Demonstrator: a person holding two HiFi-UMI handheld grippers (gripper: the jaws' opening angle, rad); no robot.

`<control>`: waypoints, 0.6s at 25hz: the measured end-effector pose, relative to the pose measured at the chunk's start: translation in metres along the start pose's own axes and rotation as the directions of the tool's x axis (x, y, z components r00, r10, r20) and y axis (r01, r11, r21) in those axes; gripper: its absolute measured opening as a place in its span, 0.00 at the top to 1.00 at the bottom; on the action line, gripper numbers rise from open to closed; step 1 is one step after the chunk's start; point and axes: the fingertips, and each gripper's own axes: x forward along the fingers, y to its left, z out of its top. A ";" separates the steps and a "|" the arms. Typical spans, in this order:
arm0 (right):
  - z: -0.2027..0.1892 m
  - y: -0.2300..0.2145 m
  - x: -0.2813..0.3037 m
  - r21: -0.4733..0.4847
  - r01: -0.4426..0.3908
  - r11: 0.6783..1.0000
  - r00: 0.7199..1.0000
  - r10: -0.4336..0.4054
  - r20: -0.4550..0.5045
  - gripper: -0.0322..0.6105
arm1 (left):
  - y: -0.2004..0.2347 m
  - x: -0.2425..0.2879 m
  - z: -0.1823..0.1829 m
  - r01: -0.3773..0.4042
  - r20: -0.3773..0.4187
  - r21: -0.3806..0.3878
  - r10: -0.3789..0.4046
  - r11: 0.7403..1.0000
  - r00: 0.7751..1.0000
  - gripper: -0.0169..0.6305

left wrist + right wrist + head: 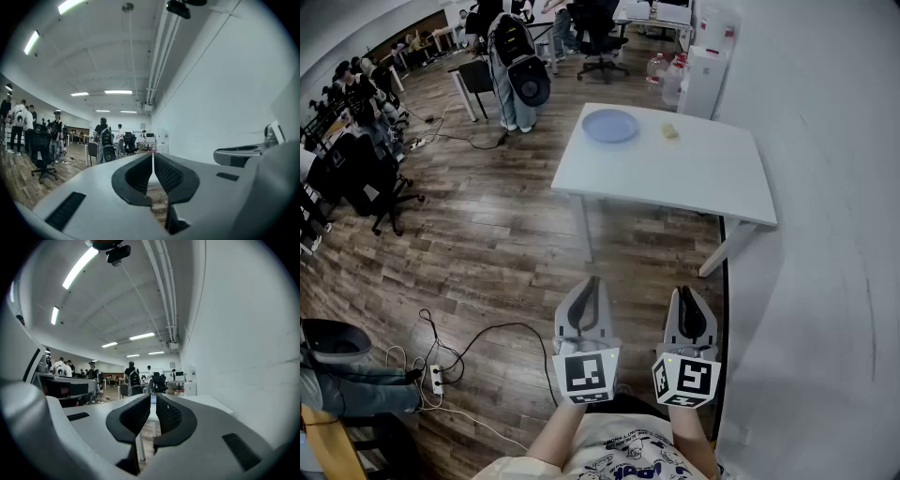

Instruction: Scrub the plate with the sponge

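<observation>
A light blue plate (610, 126) lies on the far left part of a white table (675, 178), well ahead of me. A small yellow sponge (670, 131) rests on the table to the plate's right, apart from it. My left gripper (590, 281) and right gripper (686, 292) are held side by side close to my body, over the wooden floor and far short of the table. Both point level towards the table. In the left gripper view the left gripper (153, 154) has its jaws together and empty. In the right gripper view the right gripper (153, 396) has its jaws nearly touching, with nothing between them.
A white wall (834, 244) runs along the right. A person with a backpack (514, 66) stands beyond the table's left end. Office chairs (380, 192) and seated people fill the far left. A power strip with cables (437, 377) lies on the floor at my left. Water bottles (671, 80) stand behind the table.
</observation>
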 end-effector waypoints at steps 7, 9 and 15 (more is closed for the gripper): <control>0.000 -0.003 0.000 -0.001 0.003 1.000 1.000 -0.003 -0.003 0.87 | -0.003 0.001 0.001 0.005 0.002 0.006 -0.005 1.000 1.000 0.94; -0.002 -0.005 0.002 0.006 0.005 1.000 1.000 -0.005 -0.008 0.87 | -0.004 0.003 0.000 0.005 0.000 0.006 -0.005 1.000 1.000 0.94; -0.007 -0.012 0.009 0.049 -0.010 0.999 1.000 0.011 -0.018 0.87 | -0.008 0.011 -0.004 0.003 -0.009 0.002 -0.003 1.000 1.000 0.94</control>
